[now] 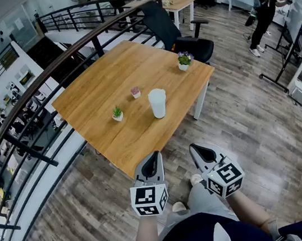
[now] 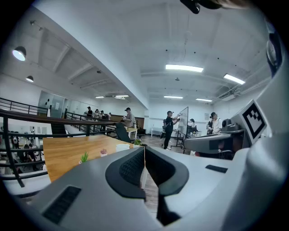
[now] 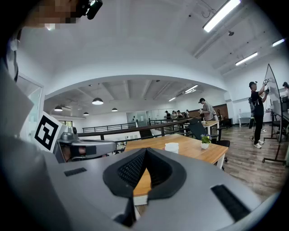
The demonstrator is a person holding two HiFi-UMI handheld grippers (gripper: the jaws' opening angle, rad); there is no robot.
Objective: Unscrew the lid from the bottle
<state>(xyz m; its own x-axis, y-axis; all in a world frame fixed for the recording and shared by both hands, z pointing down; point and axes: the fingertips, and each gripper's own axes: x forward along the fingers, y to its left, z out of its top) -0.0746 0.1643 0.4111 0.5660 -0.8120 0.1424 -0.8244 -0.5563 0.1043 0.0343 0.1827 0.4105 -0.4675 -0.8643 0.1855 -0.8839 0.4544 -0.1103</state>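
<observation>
A white translucent bottle (image 1: 158, 103) with its lid on stands upright near the middle of the wooden table (image 1: 99, 82). It shows small beyond the jaws in the left gripper view (image 2: 123, 146) and the right gripper view (image 3: 171, 147). My left gripper (image 1: 155, 155) hovers just off the table's near corner, jaws shut on nothing. My right gripper (image 1: 194, 147) is held beside it over the floor, also shut and empty. Both are well short of the bottle. In their own views, the left gripper (image 2: 144, 151) and right gripper (image 3: 146, 153) have pads pressed together.
Three small potted plants stand on the table: a green one (image 1: 117, 114), a pink one (image 1: 136, 92) and a purple-flowered one (image 1: 185, 59). A black office chair (image 1: 174, 31) stands at the far side. A dark railing (image 1: 49, 85) runs along the left. A person (image 1: 264, 11) stands at the far right.
</observation>
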